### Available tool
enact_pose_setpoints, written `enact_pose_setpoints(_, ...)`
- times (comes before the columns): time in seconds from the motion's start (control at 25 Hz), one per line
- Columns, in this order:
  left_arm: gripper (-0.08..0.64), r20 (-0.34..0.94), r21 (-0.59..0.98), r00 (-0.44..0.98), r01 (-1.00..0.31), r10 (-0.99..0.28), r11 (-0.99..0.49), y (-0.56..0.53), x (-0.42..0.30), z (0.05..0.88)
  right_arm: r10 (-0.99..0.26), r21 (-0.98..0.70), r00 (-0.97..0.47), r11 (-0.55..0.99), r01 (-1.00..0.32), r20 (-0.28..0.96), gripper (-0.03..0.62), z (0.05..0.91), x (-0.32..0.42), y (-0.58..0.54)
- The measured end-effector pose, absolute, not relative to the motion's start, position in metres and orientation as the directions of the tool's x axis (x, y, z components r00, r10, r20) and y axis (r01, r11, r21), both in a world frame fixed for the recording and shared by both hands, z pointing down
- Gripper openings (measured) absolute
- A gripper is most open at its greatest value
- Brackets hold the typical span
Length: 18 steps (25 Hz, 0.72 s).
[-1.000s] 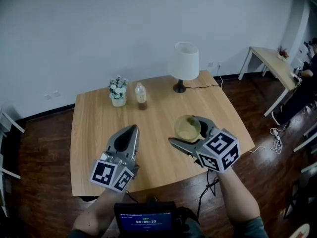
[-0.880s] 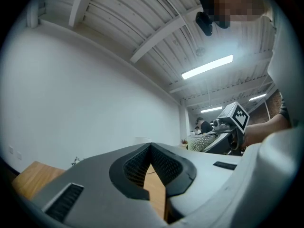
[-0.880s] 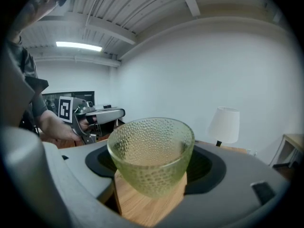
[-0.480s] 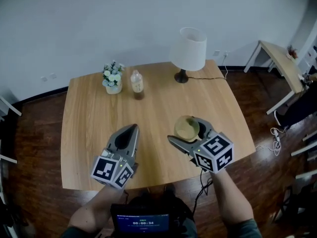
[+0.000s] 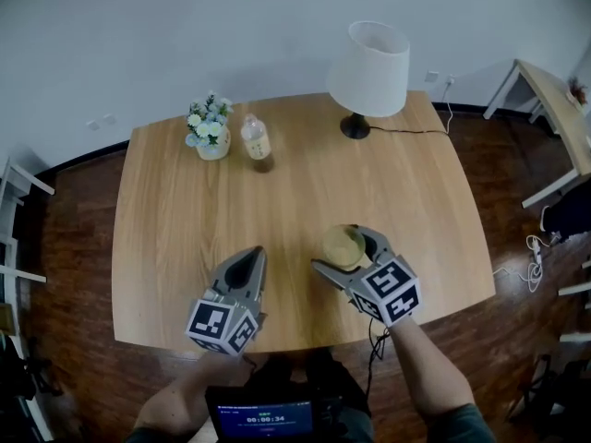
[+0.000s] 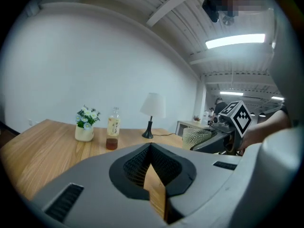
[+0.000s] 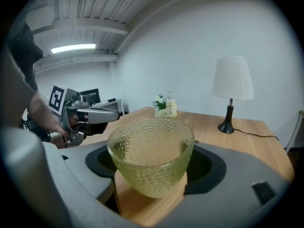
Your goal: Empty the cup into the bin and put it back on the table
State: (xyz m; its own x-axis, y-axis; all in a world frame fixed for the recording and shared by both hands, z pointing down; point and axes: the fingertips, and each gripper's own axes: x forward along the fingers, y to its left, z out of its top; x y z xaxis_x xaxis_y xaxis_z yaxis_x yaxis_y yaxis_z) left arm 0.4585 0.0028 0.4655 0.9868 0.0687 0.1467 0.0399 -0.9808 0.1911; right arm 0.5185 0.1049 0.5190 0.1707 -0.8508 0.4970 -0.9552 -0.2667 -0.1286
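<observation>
Cup of dimpled glass in right gripper; bottle label illegible

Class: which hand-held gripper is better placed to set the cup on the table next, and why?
Right. The right hand-held gripper holds the cup upright over the table; the left hand-held gripper is shut and empty.

On the table, the lamp stood at the far edge, right of centre. The bottle stood left of it, with the flower pot just left of that. Towards the near edge, the cup sat between the jaws of the right gripper, perhaps just clear of the tabletop. The left gripper was to its left. A second table stood far right.
</observation>
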Motion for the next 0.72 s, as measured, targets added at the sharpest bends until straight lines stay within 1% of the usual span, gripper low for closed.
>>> enact_pose_setpoints(0.28,0.000,0.224,0.232,0.974,-0.021,0.032,-0.973,-0.013,0.477,0.518,-0.848,-0.162,0.188,-0.303,-0.939,0.495,0.397,0.564,0.542,0.096)
enact_pose_setpoints(0.48,0.000,0.286,0.250,0.958,-0.098,-0.023,-0.963,-0.027,0.483,0.553,-0.847,-0.172,0.190,-0.310,-0.935,0.496,0.397,0.594,0.547,0.096)
enact_pose_setpoints(0.72,0.000,0.318,0.262,0.948,-0.108,-0.020,-0.959,-0.027,0.490,0.576,-0.844,-0.161,0.199,-0.315,-0.935,0.498,0.397,0.614,0.552,0.095)
